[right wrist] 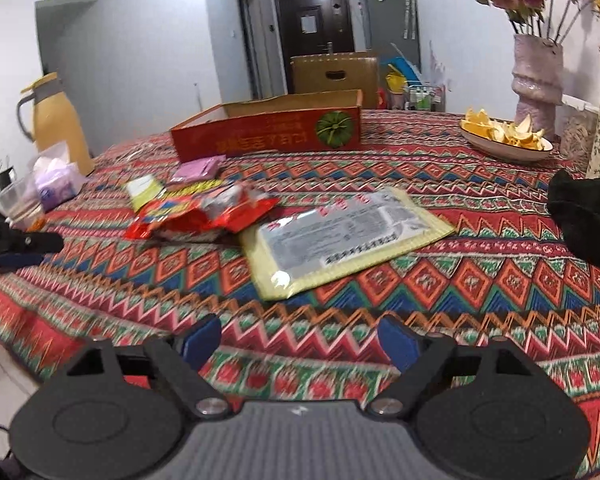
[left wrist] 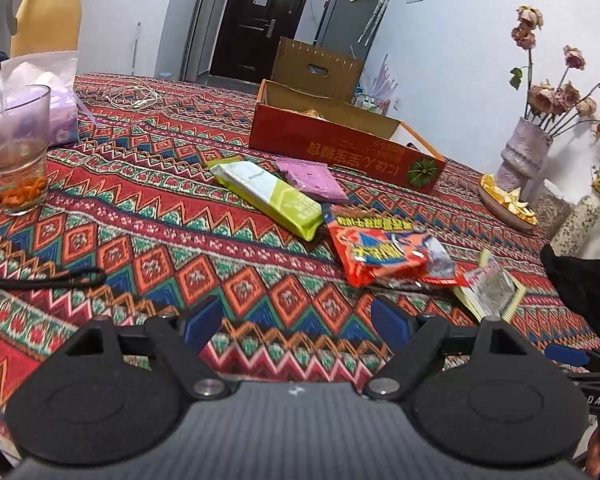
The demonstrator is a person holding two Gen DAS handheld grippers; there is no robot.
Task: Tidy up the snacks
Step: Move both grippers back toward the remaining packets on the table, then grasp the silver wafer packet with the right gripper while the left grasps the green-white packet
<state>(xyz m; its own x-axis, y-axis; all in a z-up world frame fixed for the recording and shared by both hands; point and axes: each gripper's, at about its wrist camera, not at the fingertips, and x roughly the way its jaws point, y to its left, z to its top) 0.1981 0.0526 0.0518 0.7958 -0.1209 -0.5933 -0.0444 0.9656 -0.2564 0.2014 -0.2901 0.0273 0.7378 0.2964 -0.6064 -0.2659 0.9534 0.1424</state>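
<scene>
Several snack packs lie on the patterned tablecloth. A white-and-green pack and a pink pack rest in front of an open red cardboard box. A crumpled red bag lies nearer, beside a flat yellow pack. My left gripper is open over bare cloth, short of the red bag. In the right wrist view my right gripper is open and holds nothing, just short of the flat yellow pack. The red bag, pink pack and red box lie beyond.
A glass, a tissue pack and a yellow jug stand at the left. A plate of orange peel and vases with flowers stand at the right. A black cloth-like thing is at the right edge.
</scene>
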